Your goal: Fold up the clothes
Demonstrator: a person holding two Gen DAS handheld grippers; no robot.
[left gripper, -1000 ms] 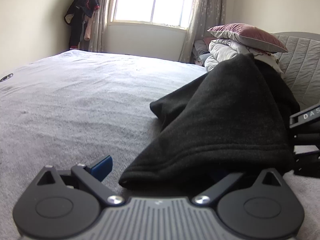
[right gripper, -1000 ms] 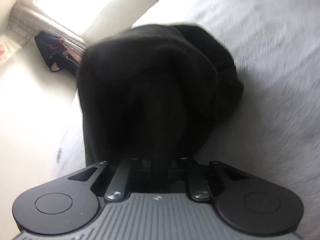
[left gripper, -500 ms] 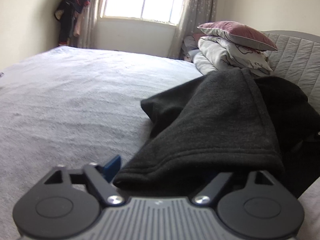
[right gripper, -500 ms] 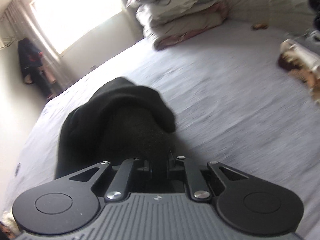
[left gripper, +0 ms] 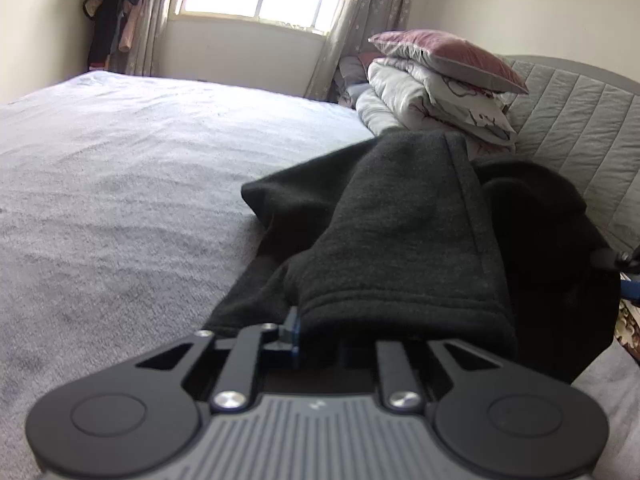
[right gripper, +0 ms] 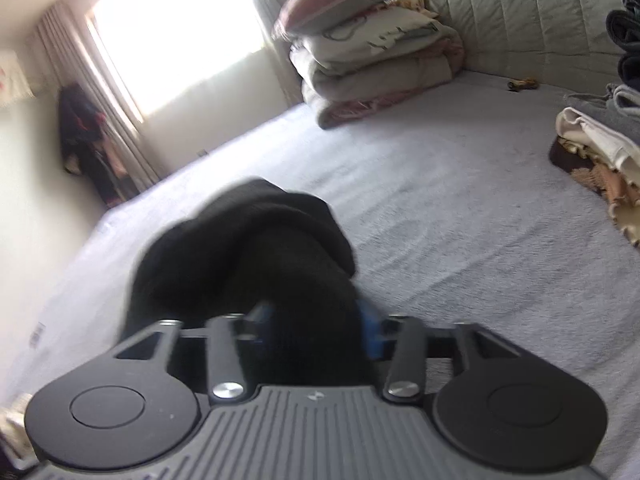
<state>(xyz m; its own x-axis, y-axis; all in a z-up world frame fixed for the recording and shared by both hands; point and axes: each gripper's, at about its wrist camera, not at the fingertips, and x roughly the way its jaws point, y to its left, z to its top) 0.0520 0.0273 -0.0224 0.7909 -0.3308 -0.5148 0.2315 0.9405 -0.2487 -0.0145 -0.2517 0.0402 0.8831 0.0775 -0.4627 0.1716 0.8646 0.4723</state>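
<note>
Left tool (left gripper: 316,330) has just clamped on the garment (left gripper: 400,240) hem, at six o'clock on the bed (left gripper: 120,180). Right tool (right gripper: 316,328) is opening, cloth between its fingers, releasing. Grip transferred; next fold can likely begin.

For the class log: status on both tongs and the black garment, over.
Left tongs shut on black garment hem. Right tongs opening, garment between the fingers. Bed ahead unobstructed; clothes pile off to the side.
</note>
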